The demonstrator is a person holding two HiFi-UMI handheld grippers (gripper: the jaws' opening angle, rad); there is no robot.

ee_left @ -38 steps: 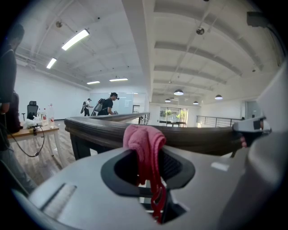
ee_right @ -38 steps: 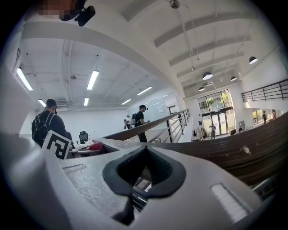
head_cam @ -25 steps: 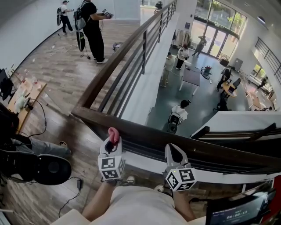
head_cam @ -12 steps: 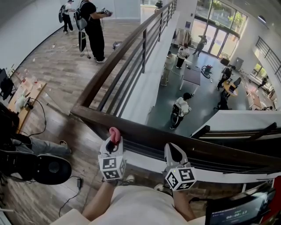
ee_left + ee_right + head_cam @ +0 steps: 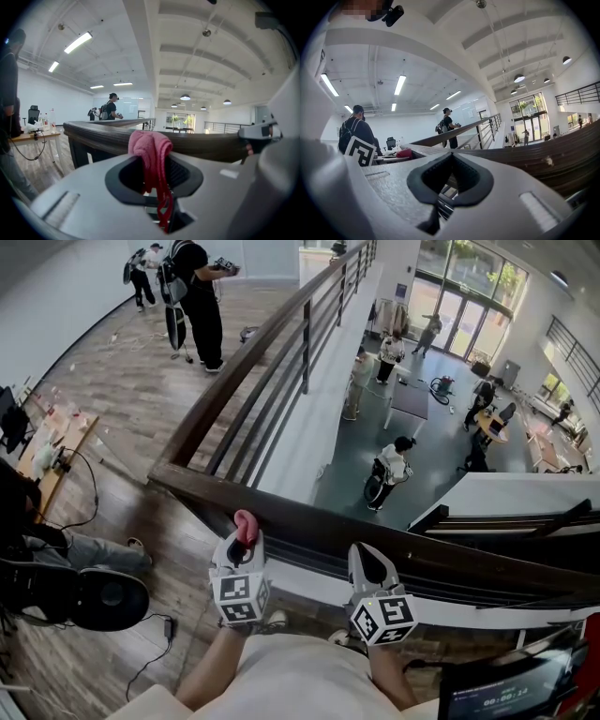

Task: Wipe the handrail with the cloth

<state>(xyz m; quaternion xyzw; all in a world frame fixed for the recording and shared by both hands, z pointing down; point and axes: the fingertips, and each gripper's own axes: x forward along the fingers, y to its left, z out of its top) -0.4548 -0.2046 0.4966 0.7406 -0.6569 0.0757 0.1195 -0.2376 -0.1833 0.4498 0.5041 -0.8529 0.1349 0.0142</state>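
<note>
Pink cloth (image 5: pixel 149 146) pinched in the left gripper (image 5: pixel 245 538), right by the dark wooden handrail (image 5: pixel 314 523).
The left gripper's two jaws are squeezed together on the cloth. A bunch of cloth pokes out past the jaw tips and a thin bit hangs down between them. The cloth sits at the near edge of the handrail, but I cannot tell if it touches the wood. The right gripper (image 5: pixel 369 557) is just beside it, on the right, and points at the same rail. Its jaws are pressed together with nothing in them. Far down the wood floor (image 5: pixel 131 381) stands a person in black (image 5: pixel 194 298), beside the long rail that runs away from the corner.
</note>
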